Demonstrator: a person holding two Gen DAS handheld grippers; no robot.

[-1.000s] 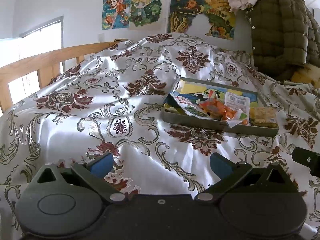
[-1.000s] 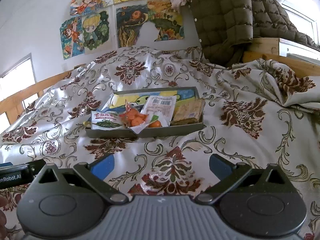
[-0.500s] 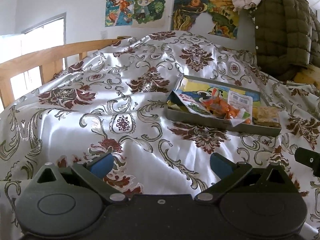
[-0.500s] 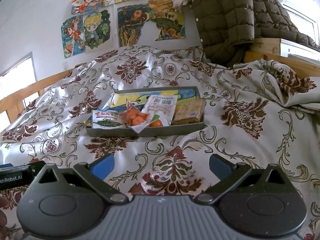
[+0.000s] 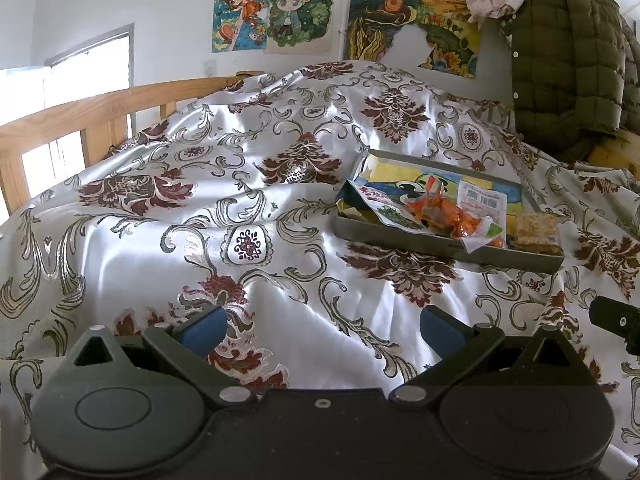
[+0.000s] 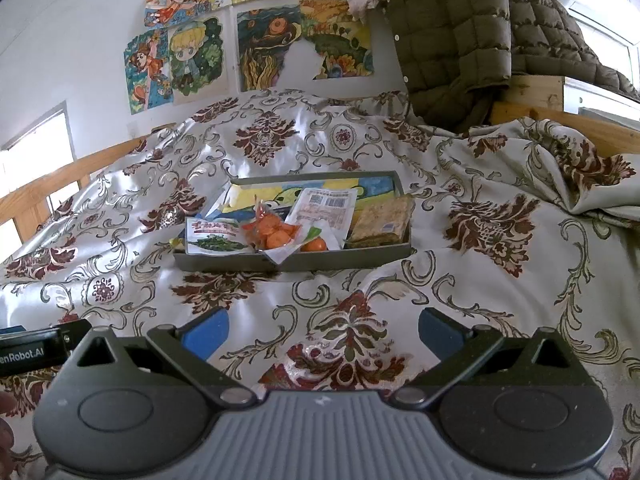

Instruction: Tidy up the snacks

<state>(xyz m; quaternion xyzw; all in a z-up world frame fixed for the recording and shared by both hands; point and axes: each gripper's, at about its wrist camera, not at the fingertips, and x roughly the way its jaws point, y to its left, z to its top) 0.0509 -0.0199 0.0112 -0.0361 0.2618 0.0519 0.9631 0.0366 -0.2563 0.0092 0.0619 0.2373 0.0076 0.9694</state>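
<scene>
A shallow grey tray (image 6: 352, 261) (image 5: 400, 238) lies on the patterned bedspread. In it are a white packet with green leaves (image 6: 214, 238) (image 5: 384, 206), a bag of orange snacks (image 6: 272, 232) (image 5: 448, 214), a white barcode packet (image 6: 326, 210) (image 5: 482, 200) and a wrapped brown bar (image 6: 384, 220) (image 5: 534, 230). My right gripper (image 6: 322, 330) is open and empty, well short of the tray. My left gripper (image 5: 320, 328) is open and empty too, with the tray ahead to its right.
A wooden bed rail (image 5: 60, 120) runs along the left. A quilted olive jacket (image 6: 452, 32) hangs at the back right over a wooden frame (image 6: 560, 120). Posters (image 6: 256, 44) cover the wall. The satin bedspread (image 5: 200, 220) is creased and humped.
The left view has tilted slightly down and the tray sits a little lower in it. The right gripper has drawn slightly nearer the tray. Both grippers stay open.
</scene>
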